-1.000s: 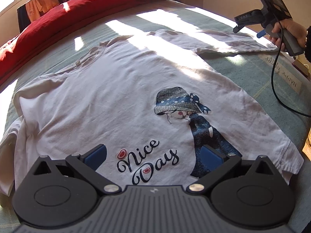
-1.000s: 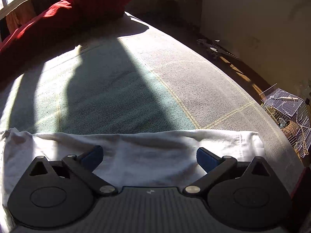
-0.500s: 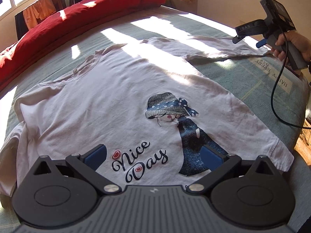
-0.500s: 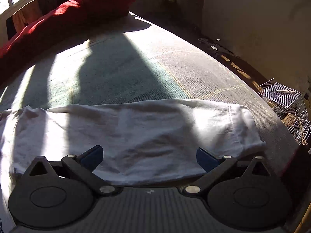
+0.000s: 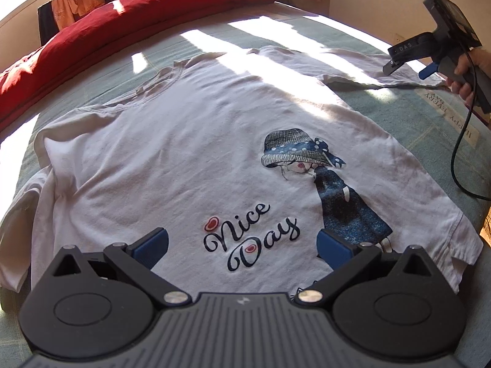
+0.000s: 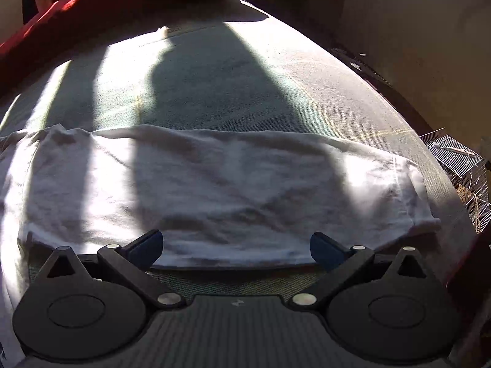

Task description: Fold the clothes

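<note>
A white T-shirt (image 5: 184, 153) with a "Nice Day" print and a hatted figure lies spread flat on the green bed cover (image 5: 429, 128), print side up. My left gripper (image 5: 242, 245) hovers open over its lower front, nothing between the blue pads. In the left wrist view the right gripper (image 5: 389, 67) is held by a hand at the far right sleeve. In the right wrist view that long sleeve (image 6: 230, 190) lies stretched across the cover, its cuff to the right. My right gripper (image 6: 236, 245) is open just before the sleeve's near edge.
A red duvet (image 5: 138, 12) is bunched along the far side of the bed. A black cable (image 5: 460, 153) hangs from the right gripper. A white wire cage (image 6: 460, 178) stands on the floor beyond the bed's right edge. A wall runs behind.
The right gripper has drawn back from the sleeve, so more of it shows, down to its near edge. The left gripper has shifted slightly over the shirt. Both stay open.
</note>
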Tool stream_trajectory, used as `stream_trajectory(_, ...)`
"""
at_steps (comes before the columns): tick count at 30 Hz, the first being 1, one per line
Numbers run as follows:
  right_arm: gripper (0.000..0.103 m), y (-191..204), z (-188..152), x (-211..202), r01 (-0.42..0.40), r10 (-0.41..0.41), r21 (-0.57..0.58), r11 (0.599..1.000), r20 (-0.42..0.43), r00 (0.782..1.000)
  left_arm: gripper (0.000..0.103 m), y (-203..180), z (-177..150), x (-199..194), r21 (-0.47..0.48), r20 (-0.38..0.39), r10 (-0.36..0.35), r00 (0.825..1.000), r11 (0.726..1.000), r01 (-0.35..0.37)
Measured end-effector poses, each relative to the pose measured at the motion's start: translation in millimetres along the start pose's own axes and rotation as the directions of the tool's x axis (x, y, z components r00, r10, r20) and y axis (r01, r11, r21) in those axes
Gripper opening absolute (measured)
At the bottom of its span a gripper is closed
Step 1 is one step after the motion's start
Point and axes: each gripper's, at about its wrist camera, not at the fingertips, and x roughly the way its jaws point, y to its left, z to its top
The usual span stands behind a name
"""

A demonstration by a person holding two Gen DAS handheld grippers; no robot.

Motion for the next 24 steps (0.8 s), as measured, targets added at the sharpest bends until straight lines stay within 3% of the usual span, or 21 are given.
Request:
stream_trajectory(4, 0.103, 51, 12, -17, -0.129, 0.131, -0.084, 0.988, 0.026, 0.991, 0.102, 8, -7, 3, -0.020, -0.021, -0.002, 1.000, 1.000, 0.002)
stream_trajectory(8, 0.103, 132, 5, -16, -0.258, 0.262, -0.260, 0.930, -0.020, 0.965, 0.102, 16, -16, 9, -0.054, -0.053, -0.019, 0.998, 0.998, 0.016)
stream_trajectory(12, 0.103, 177, -18, -1, -0.217, 0.206, -0.415, 0.884, -0.071, 0.976, 0.102, 22, -27, 11, -0.084, -0.073, -0.041, 0.997, 0.996, 0.035)
stream_trajectory(15, 0.103, 165, -29, 6, -0.184, 0.171, -0.439, 0.879, -0.070, 0.983, 0.102, 26, -34, 7, -0.083, -0.076, -0.056, 0.996, 0.995, 0.050)
stream_trajectory(20, 0.103, 132, -27, -9, -0.129, 0.101, -0.395, 0.909, -0.092, 0.991, 0.102, 30, -53, -4, -0.062, -0.095, -0.068, 0.993, 0.996, 0.062)
stream_trajectory(23, 0.103, 134, -31, -26, -0.034, 0.006, -0.465, 0.885, -0.063, 0.998, 0.102, 32, -63, -13, -0.047, -0.113, -0.067, 0.991, 0.997, 0.062)
stream_trajectory(24, 0.103, 135, -31, -35, -0.029, 0.008, -0.468, 0.883, -0.047, 0.999, 0.102, 32, -66, -17, -0.040, -0.120, -0.065, 0.991, 0.997, 0.061)
